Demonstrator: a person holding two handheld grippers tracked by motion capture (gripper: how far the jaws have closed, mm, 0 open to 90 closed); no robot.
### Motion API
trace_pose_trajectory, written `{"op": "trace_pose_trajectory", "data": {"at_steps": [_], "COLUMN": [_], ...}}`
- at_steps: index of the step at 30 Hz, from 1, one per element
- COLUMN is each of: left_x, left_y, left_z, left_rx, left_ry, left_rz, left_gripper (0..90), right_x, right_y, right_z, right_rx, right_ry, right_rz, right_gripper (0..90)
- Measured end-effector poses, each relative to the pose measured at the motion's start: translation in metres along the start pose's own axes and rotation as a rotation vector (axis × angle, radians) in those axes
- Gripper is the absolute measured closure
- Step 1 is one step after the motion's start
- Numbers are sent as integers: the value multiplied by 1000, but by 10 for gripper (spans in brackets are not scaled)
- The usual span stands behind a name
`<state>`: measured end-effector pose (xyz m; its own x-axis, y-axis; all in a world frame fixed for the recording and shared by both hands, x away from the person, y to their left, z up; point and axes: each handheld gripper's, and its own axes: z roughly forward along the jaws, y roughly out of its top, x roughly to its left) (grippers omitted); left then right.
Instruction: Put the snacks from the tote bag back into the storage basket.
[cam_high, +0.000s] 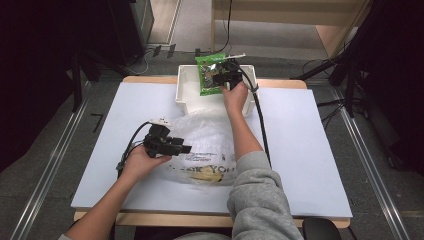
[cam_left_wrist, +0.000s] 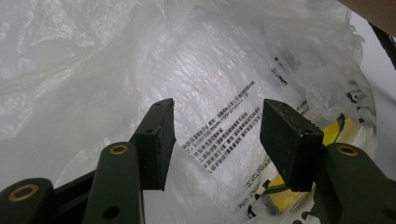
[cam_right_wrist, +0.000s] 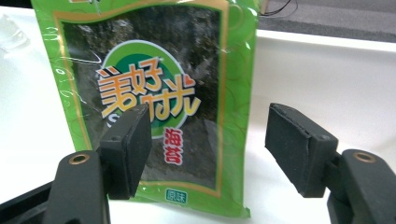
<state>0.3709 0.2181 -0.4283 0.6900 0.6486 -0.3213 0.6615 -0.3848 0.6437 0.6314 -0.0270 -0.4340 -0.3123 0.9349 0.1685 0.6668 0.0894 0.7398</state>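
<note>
A green seaweed snack packet (cam_right_wrist: 159, 93) stands upright in the white bin (cam_high: 182, 92) at the back of the table, leaning on the bin's wall. My right gripper (cam_right_wrist: 210, 121) is open just in front of it: the left jaw overlaps the packet's lower left and the right jaw stands clear of its right edge. From above, the right gripper (cam_high: 225, 75) sits over the bin beside the packet (cam_high: 205, 75). My left gripper (cam_left_wrist: 218, 109) is open, pointing into a clear printed plastic bag (cam_left_wrist: 219, 79). It holds nothing.
The crumpled plastic bag (cam_high: 205, 140) lies mid-table with a yellow item (cam_high: 207, 176) inside, also visible past the left jaws as a yellow item (cam_left_wrist: 334, 128). The right gripper's cable (cam_high: 260, 125) trails along the white tabletop (cam_high: 310, 150). Dark stands flank the table.
</note>
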Motion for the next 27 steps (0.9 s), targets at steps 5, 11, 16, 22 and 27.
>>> {"op": "trace_pose_trajectory", "data": {"at_steps": [5,11,16,22,27], "left_x": [0,0,0,0,0], "left_y": [0,0,0,0,0], "left_z": [0,0,0,0,-1], "left_rx": [-2,-5,0,-1,-4], "left_ry": [1,4,4,8,12], "left_rz": [1,0,2,-1,3], "left_gripper": [460,459,459,459,459], "right_x": [-4,-5,-6,-4,-6], "right_y": [-2,-2,0,0,1], "right_z": [-2,-8,-14,-20,-29], "right_rx": [9,-1,-1,11,1], "right_ry": [-6,0,5,9,36], "right_rz": [9,8,5,-4,6], "right_gripper": [328,329,329,334,344]}}
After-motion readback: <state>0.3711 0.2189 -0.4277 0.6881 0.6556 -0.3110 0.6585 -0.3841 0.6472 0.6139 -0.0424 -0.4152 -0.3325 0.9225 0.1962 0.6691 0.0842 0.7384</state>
